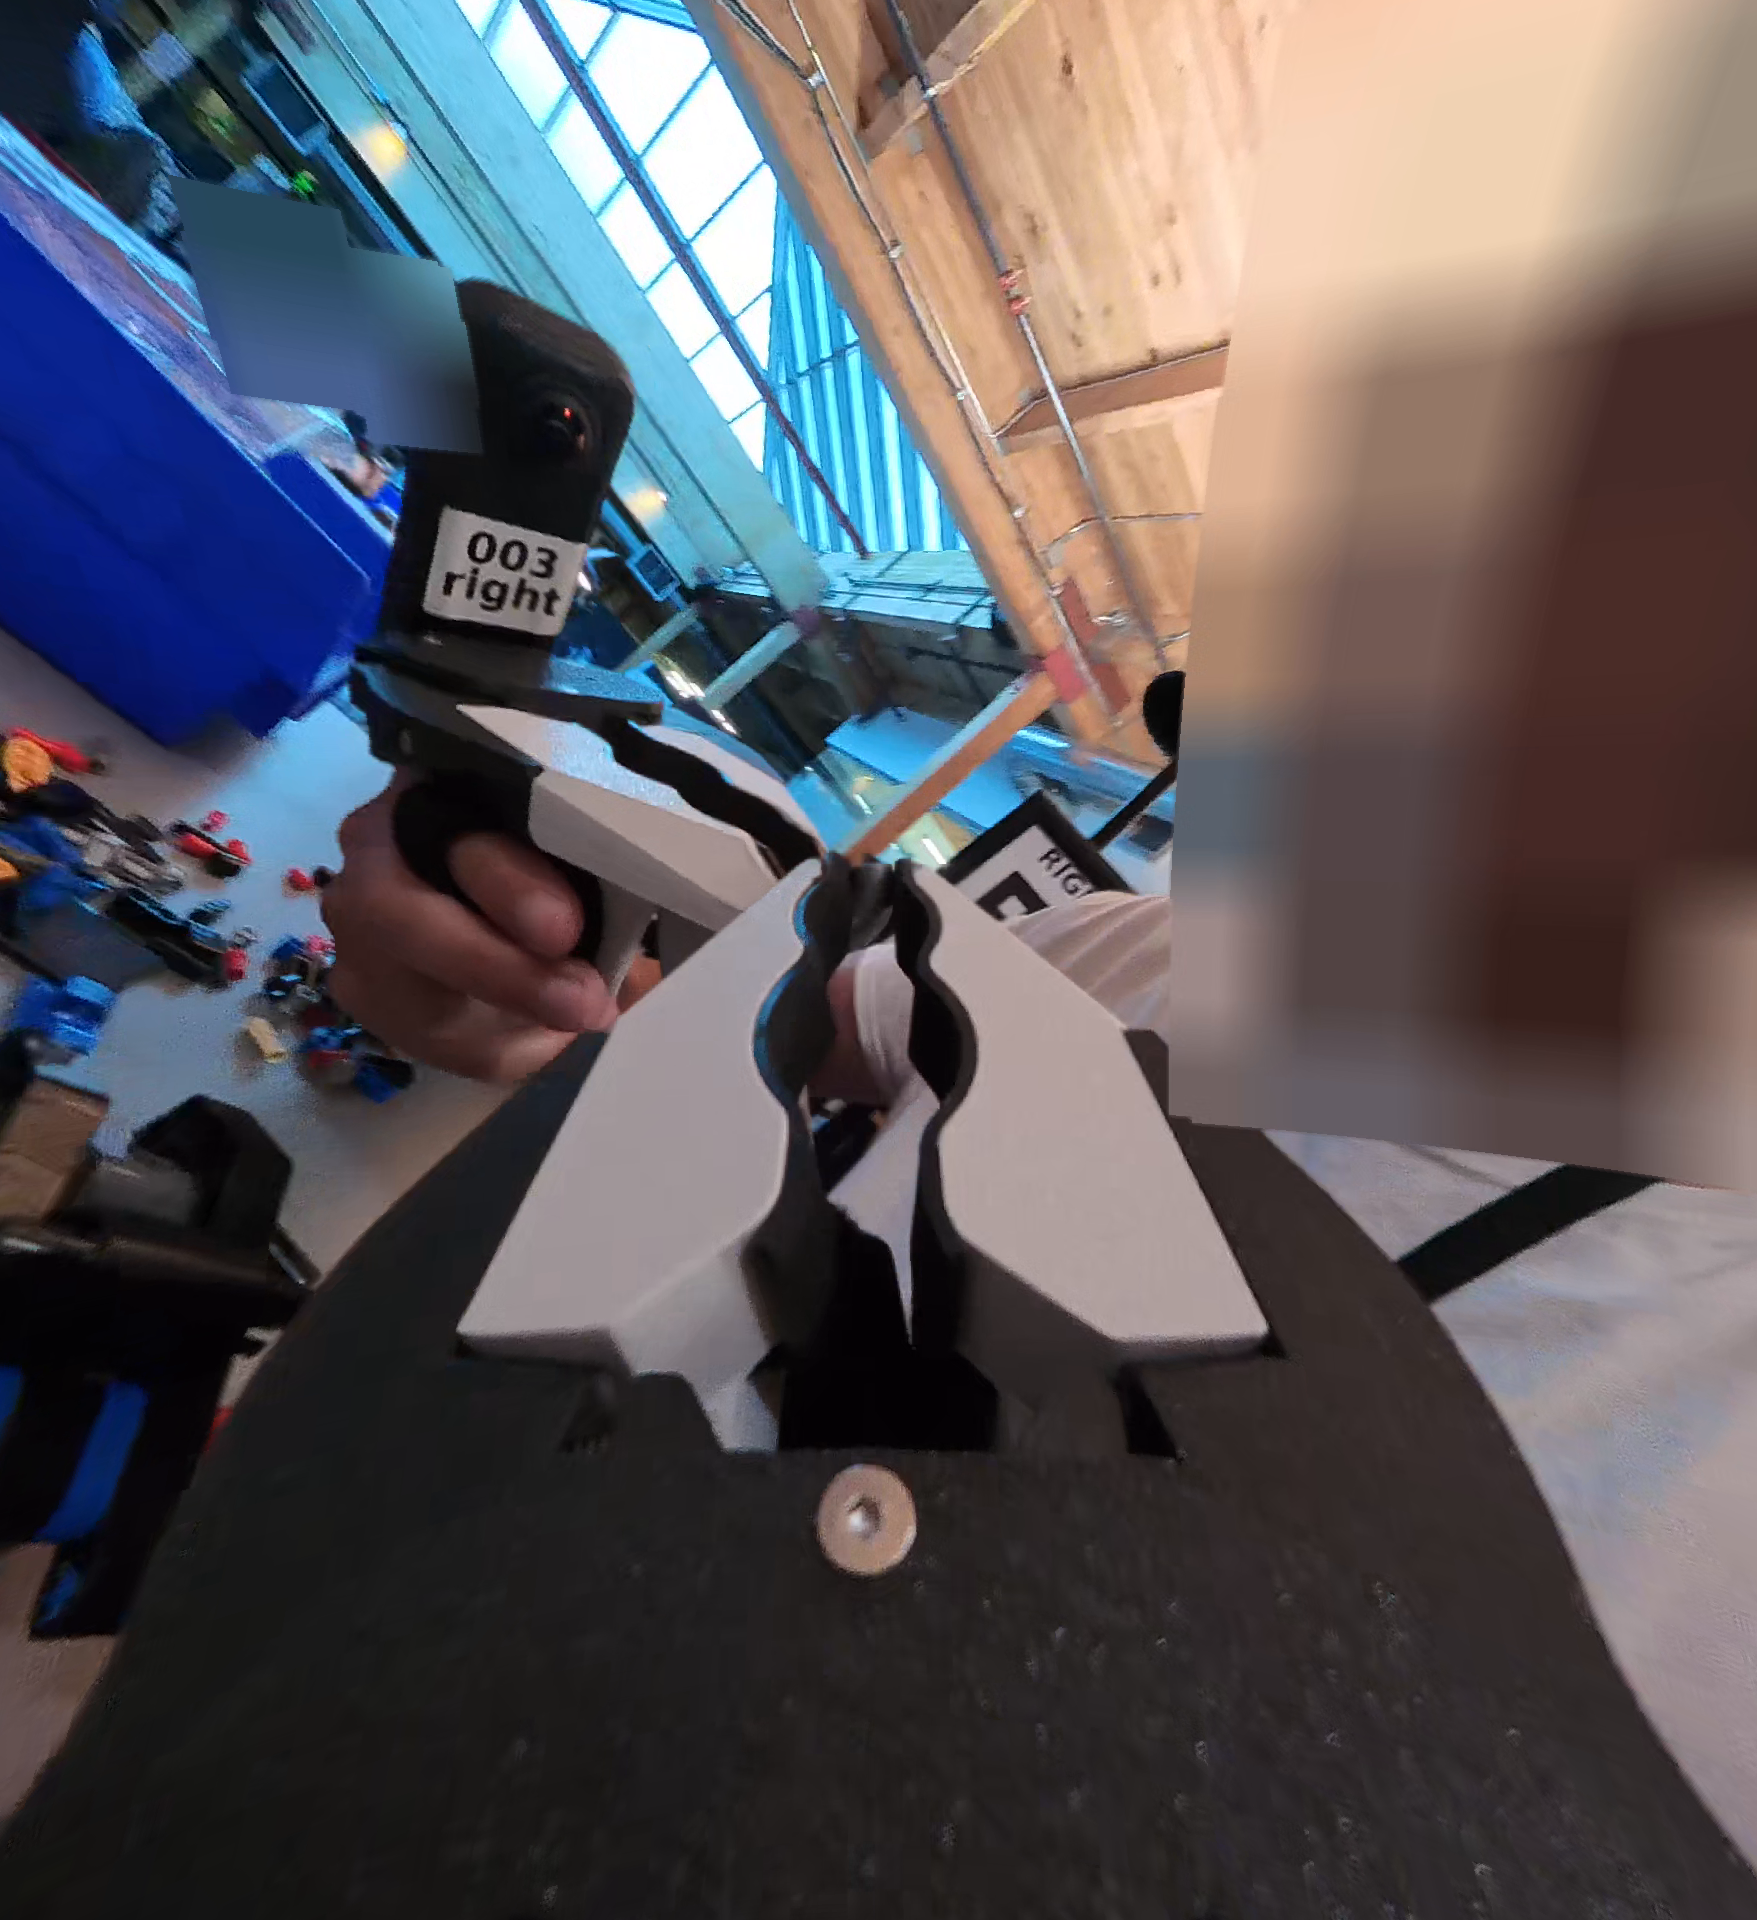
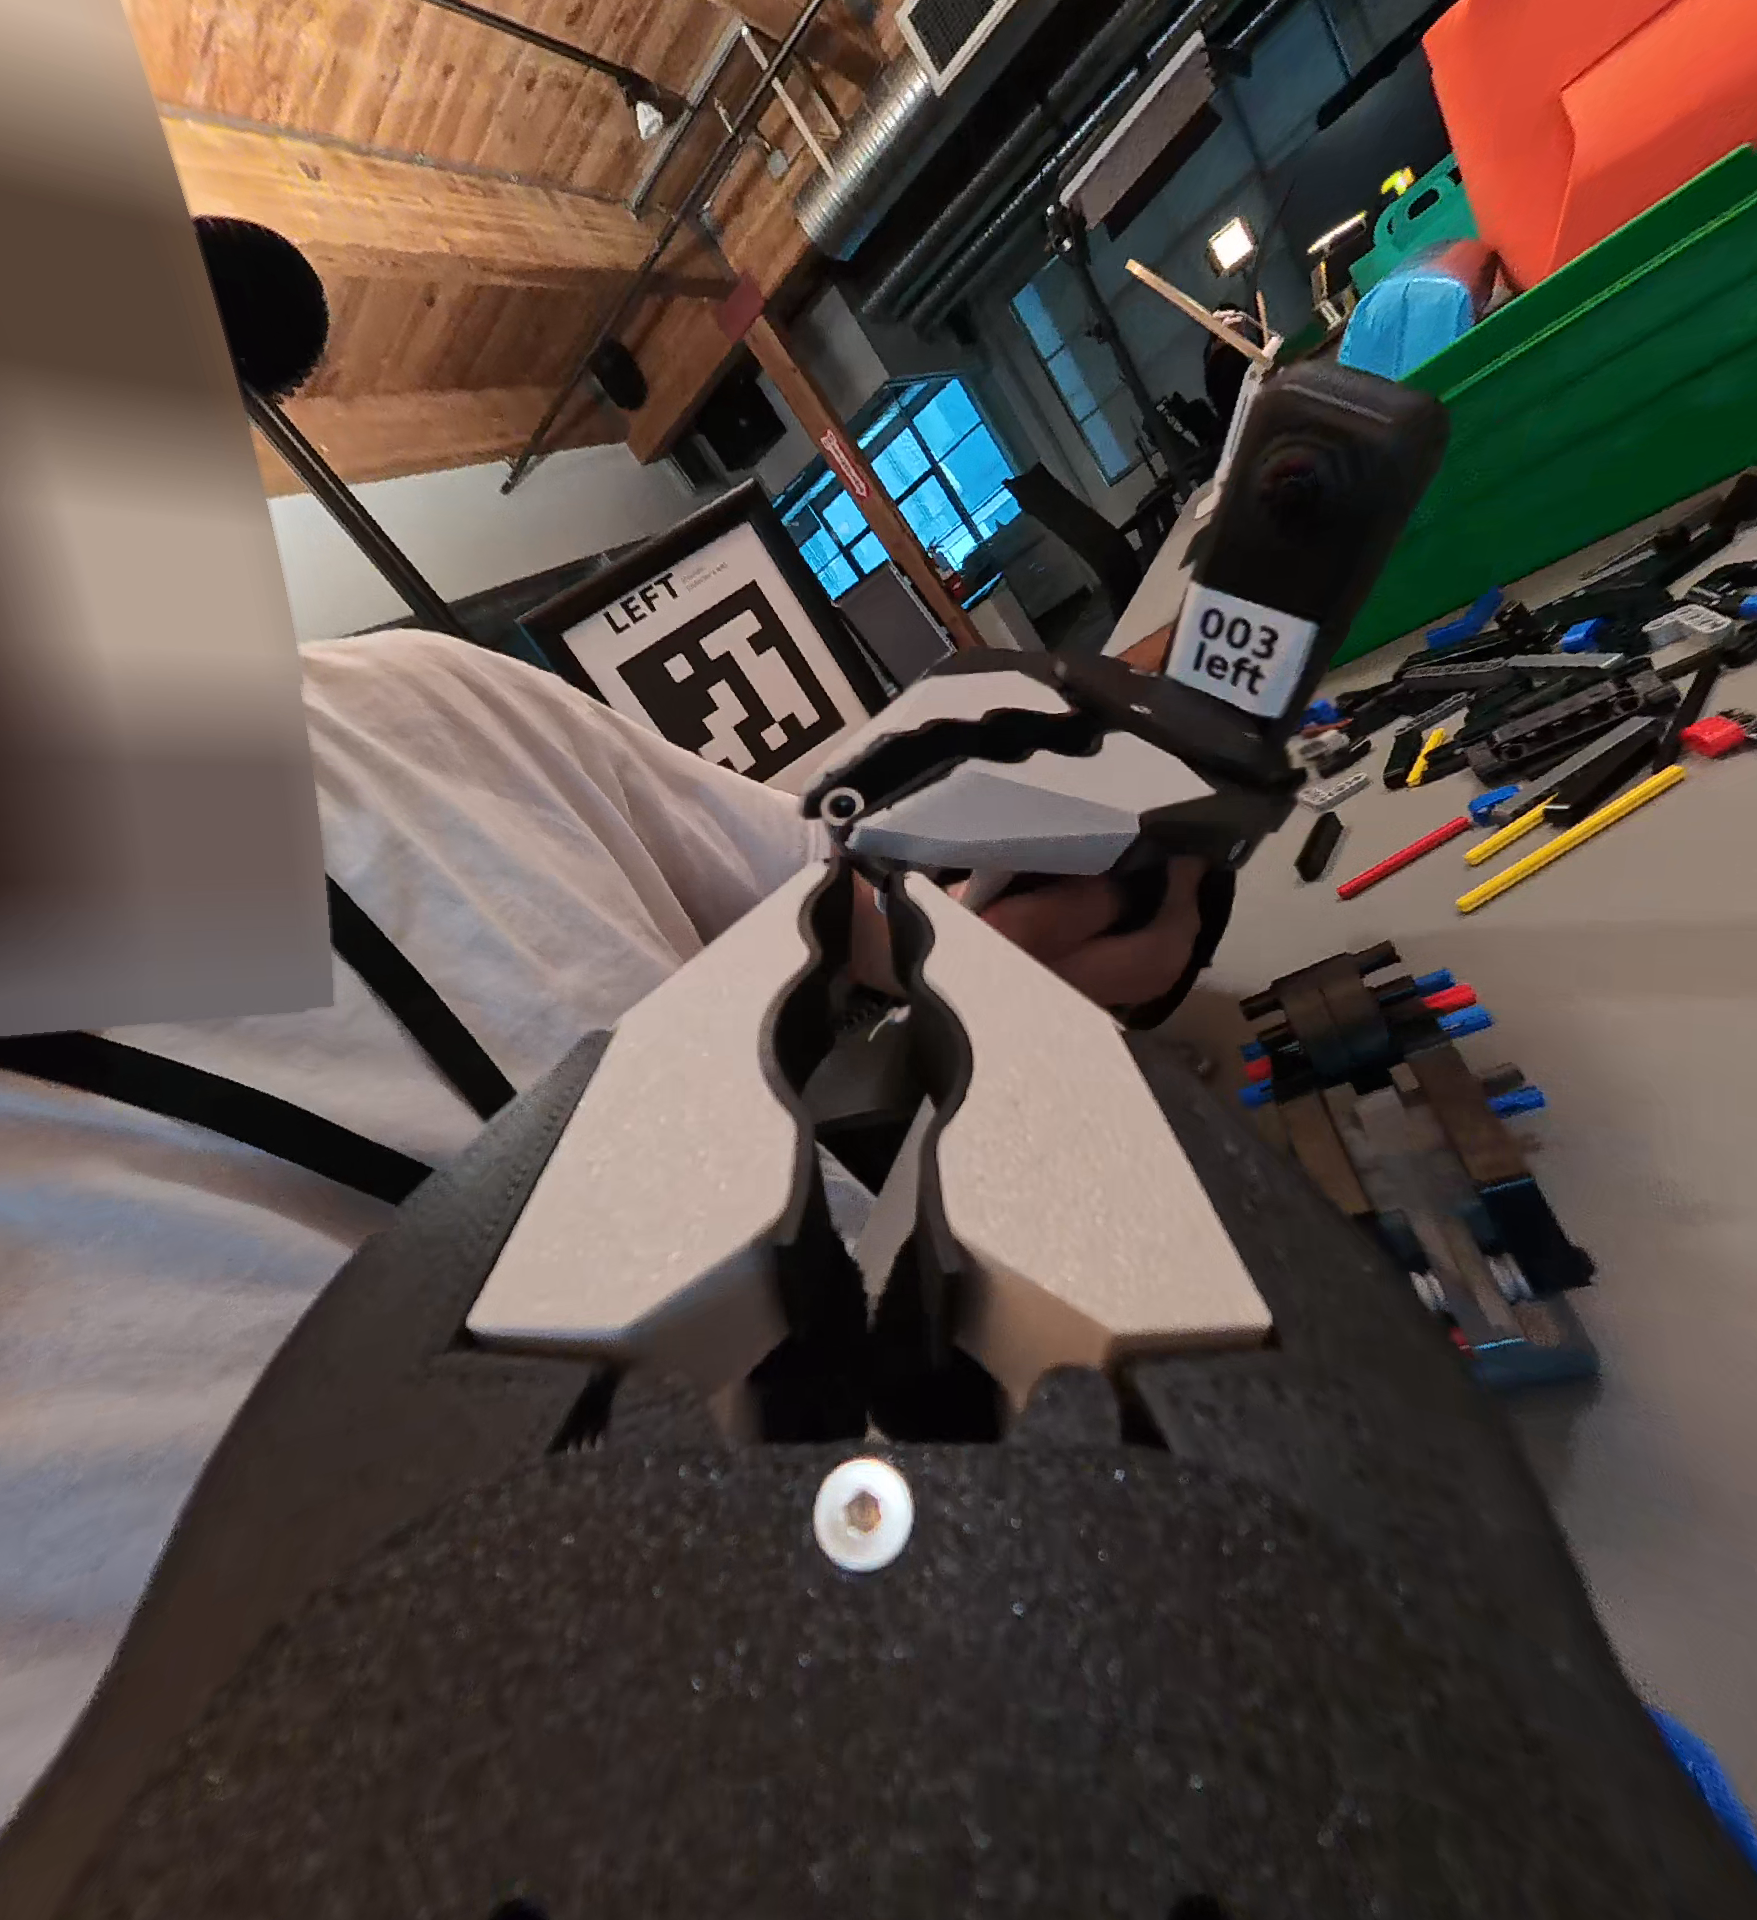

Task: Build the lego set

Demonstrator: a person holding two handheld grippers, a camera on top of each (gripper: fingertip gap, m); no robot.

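Both of your tools are raised off the table, tip to tip in front of your pale shirt, and the coming move turns on that meeting point. Your left tongs (image 1: 853,894) are clenched on a small black round Lego piece (image 2: 841,803), pinched at the very tips. Seen from the right wrist, it lies just above and a little left of your right tongs (image 2: 869,883), almost touching them. The right tongs stand narrowly parted at the tips. Something thin and grey seems to sit between them, but I cannot tell whether they are grasping it or are merely close to shut. The black piece shows its ringed circular end to the right wrist camera, so I judge that its axis points roughly back along your right tongs, across the left fingers rather than along them. Its length is hidden by the pads. If you mean to mate or hand over here, the right tongs are the nearer and need only a short lift. The long black beam assembly with blue and red pins (image 2: 1373,1122) lies flat on the grey table (image 2: 1705,1091), below and to the right, with its long axis running away from you. The loose pile of black, blue and yellow Lego parts (image 2: 1580,686) lies beyond it.
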